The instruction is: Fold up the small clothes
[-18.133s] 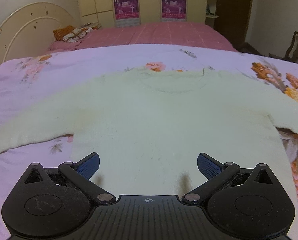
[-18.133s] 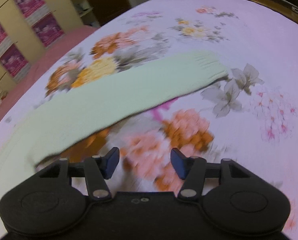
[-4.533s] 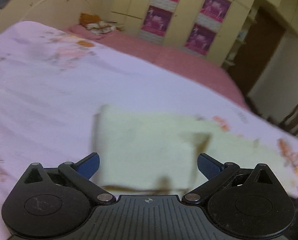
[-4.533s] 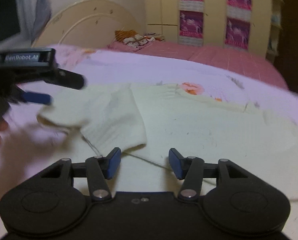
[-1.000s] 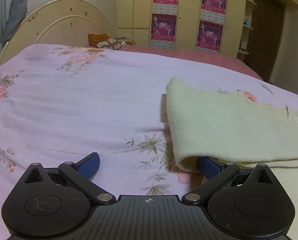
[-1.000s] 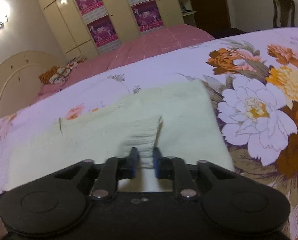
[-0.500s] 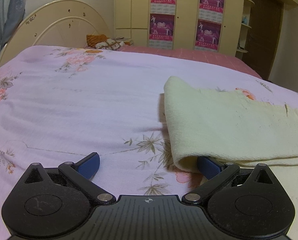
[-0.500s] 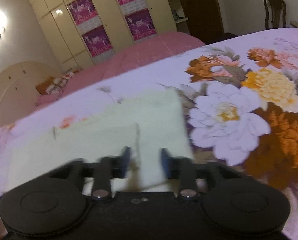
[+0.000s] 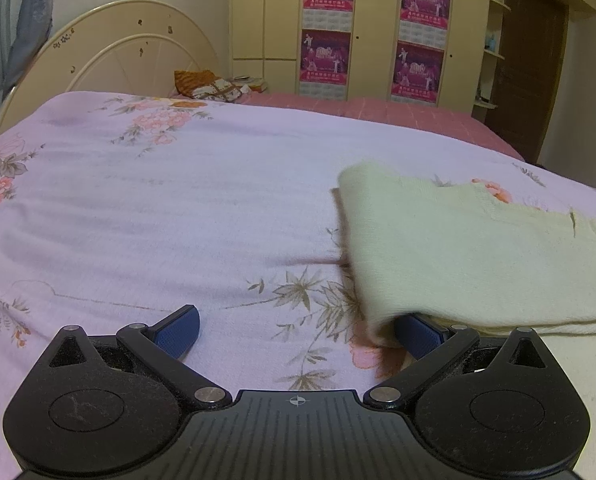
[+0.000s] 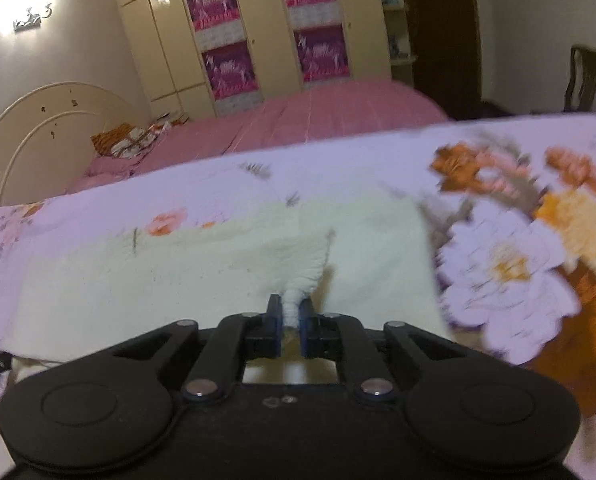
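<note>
Sweater [image 9: 477,256] lies partly folded on the floral bedspread [image 9: 158,220], cream knit, body doubled over. Our right tongs [image 10: 289,330] are clamped on a bunched bit of knit, likely a sleeve cuff or folded edge; the cloth rises into a little peak between the blue pads. Our left tongs [image 9: 298,330] stand wide apart at the sweater's left fold, right pad [image 9: 417,334] tucked under the doubled edge, left pad on bare sheet, gripping nothing. Our read: mid-fold, right side carrying the pinched part across the body. To do it well, we should keep the lift low so lower layers don't drag, lay the pinched part flat and square to the side edge, and let go only once it rests. Left could pin or grip the fold to stop the stack sliding. Right view is motion-blurred, so exact layer count unclear. Text: purple posters [image 9: 329,20] on the wardrobe doors carry print, too small to read; no brand legible on either tool.
</note>
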Available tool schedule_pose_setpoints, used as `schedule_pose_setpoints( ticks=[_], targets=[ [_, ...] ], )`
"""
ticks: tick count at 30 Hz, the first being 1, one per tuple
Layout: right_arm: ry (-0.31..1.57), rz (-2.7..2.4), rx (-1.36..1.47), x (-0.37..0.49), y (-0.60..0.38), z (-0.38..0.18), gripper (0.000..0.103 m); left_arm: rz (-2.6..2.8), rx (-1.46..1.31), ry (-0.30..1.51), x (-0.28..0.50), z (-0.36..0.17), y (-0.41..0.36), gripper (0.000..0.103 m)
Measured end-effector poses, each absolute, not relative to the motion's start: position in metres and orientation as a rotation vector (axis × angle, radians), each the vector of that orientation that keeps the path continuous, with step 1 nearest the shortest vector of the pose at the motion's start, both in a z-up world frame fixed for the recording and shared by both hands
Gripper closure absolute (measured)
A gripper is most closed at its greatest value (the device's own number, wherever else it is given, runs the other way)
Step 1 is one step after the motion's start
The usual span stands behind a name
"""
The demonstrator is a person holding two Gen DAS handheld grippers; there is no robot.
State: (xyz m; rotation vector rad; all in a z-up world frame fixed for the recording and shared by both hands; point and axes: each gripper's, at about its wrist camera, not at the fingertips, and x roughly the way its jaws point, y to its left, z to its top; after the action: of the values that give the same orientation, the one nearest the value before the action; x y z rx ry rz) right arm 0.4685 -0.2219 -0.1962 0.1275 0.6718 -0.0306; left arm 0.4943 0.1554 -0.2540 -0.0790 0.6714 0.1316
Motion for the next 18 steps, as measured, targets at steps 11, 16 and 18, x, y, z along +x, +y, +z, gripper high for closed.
schedule_pose_setpoints(
  ticks=[11,16,18],
  targets=[
    [0.740,-0.134,0.050,0.470,-0.237,-0.215,0.094,0.130,-0.078,0.687,0.492,-0.250,0.156,0.000],
    [0.636,-0.127,0.022,0.458,-0.233,-0.189,0.080,0.071,-0.140,0.636,0.466,-0.216,0.167,0.000],
    [0.622,-0.094,0.035,0.462,-0.231,-0.182,0.080,0.027,-0.183,0.625,0.471,-0.206,0.164,0.000]
  ],
)
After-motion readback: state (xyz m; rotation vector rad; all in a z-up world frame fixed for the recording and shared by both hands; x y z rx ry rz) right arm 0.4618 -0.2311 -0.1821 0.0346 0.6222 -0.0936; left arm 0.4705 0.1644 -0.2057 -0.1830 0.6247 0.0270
